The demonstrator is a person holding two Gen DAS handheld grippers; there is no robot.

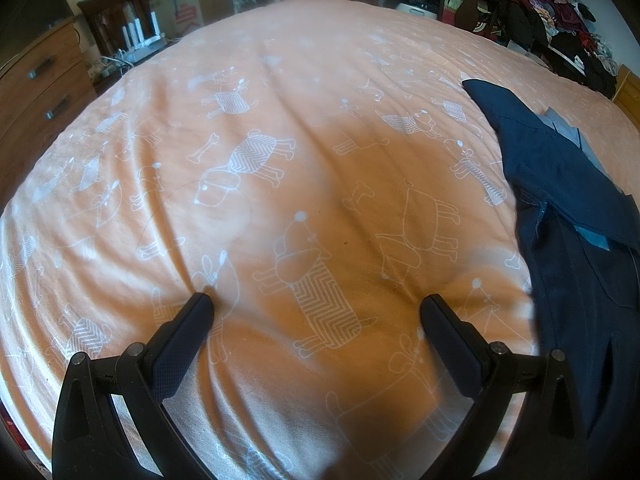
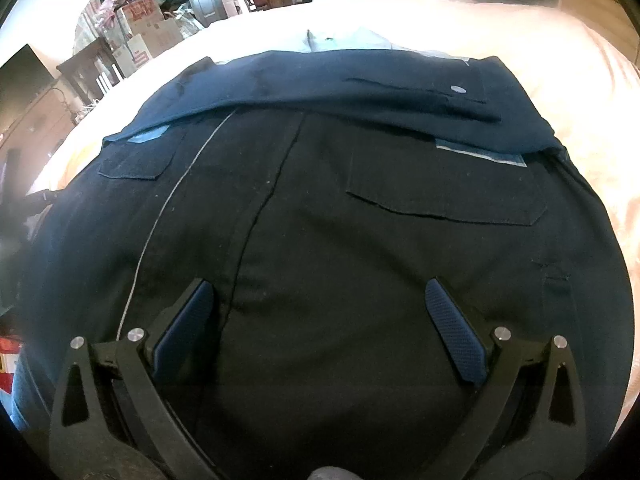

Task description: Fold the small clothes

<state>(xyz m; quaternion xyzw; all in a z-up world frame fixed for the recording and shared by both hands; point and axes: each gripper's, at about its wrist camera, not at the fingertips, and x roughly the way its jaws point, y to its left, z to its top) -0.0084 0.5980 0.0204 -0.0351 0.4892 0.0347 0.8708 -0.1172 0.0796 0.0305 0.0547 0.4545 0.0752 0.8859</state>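
A dark navy pair of woven-cloth shorts with flap pockets (image 2: 328, 208) lies flat on the peach cotton bedsheet printed with white outline dogs (image 1: 280, 128), its far end turned back toward the near side in one fold so that a silver snap button (image 2: 458, 89) and pale blue lining show along the folded band. In the left wrist view the same garment sits at the right edge of the bed, well apart from the left gripper (image 1: 316, 304).

The right gripper (image 2: 320, 292) hovers over the middle of the shorts beside the centre seam, its two blue-padded fingers spread wide and grasping nothing. The left gripper is likewise released, spread above bare sheet.

The fold looks about half done, and the next pinch is where it could spoil. If the right fingers close here on the flat middle, they would likely take only the top layer and bunch it rather than carry an edge over. With the left gripper so far off, nothing pins the turned-back band, so a one-sided pull could drag it open or skew the whole garment on the sheet
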